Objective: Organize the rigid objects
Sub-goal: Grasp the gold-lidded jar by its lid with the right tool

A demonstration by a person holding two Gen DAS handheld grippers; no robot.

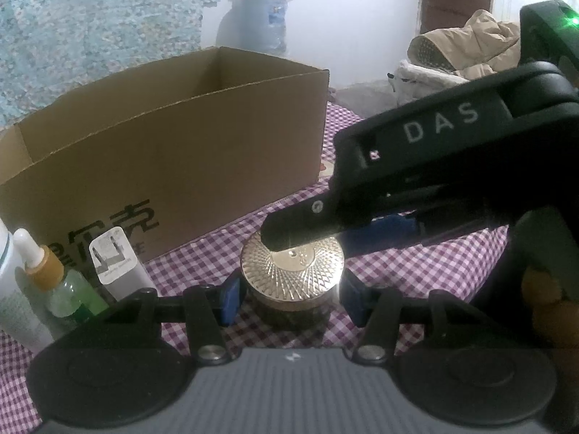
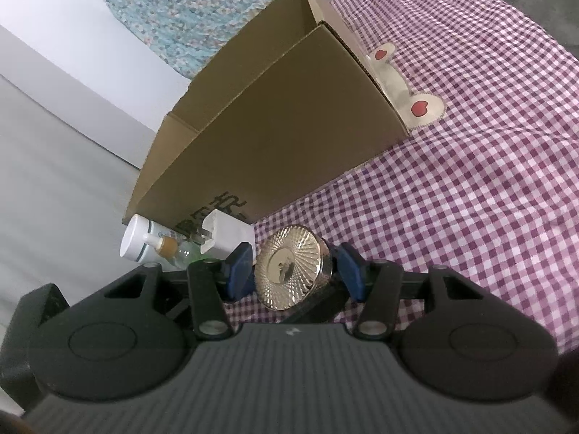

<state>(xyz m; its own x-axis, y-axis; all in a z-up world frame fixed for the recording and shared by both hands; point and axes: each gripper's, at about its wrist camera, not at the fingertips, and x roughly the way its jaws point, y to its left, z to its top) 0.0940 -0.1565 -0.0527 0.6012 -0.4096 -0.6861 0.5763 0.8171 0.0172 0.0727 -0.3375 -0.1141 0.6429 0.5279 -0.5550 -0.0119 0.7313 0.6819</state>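
Observation:
A dark glass jar with a faceted gold lid (image 1: 291, 264) stands on the purple checked cloth. My left gripper (image 1: 291, 300) is shut on the jar's body, a blue pad on each side. My right gripper (image 1: 318, 240) reaches in from the right, and its black finger (image 1: 289, 229) lies across the far edge of the lid. In the right wrist view the gold lid (image 2: 289, 271) sits between the blue pads of the right gripper (image 2: 293, 271), which press on its rim. An open cardboard box (image 1: 181, 137) stands just behind the jar.
Left of the jar stand a white charger plug (image 1: 115, 264), a green dropper bottle (image 1: 61, 285) and a white bottle (image 1: 11, 289). The box (image 2: 289, 126) hides part of a beige heart patch (image 2: 409, 97). A water jug (image 1: 260, 18) and piled clothes (image 1: 470, 47) lie beyond.

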